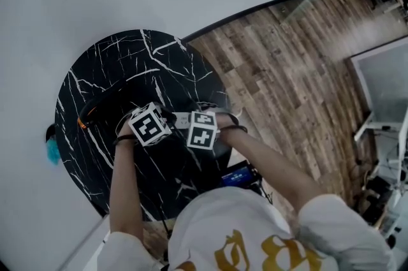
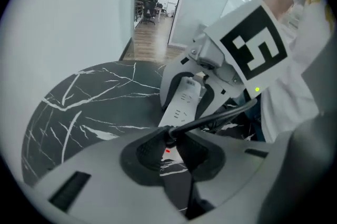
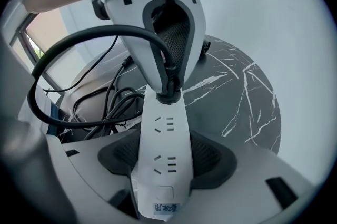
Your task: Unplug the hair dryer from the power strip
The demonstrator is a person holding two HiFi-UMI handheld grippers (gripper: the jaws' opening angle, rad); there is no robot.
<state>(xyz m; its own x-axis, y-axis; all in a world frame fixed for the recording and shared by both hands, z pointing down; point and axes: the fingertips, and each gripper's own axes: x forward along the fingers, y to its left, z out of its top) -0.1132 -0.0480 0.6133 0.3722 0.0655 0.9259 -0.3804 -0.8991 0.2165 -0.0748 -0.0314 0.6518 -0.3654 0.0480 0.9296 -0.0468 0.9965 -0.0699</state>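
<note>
Unplugging, caught at the moment of the pull. On the black marbled bench [image 1: 159, 59] the right gripper [image 3: 166, 157] is clenching its jaws across the white power strip [image 3: 164, 133] near the labelled end, and is bracing it. The left gripper [image 2: 168, 149] is grasping the black plug [image 3: 168, 94] at the strip's opposite end. Its jaws are pressing in on the plug from both sides, and the cable [image 2: 212, 118] is running out between them.

Progress, as far as the views allow: both grasps are in place, so the approach and the bracing are done. The extraction itself appears not yet done. In the right gripper view the plug is sitting flush against the last socket, with no gap and no pins showing. The two sockets nearer the right jaws are standing empty.

What is left is the separating pull: the left gripper drawing the plug straight off the strip's face while the right one resists.

The hair dryer [image 1: 102, 101] itself is probably the dark shape with an orange mark lying toward the bench's left side in the head view, but that view is too dim to be certain.
</note>
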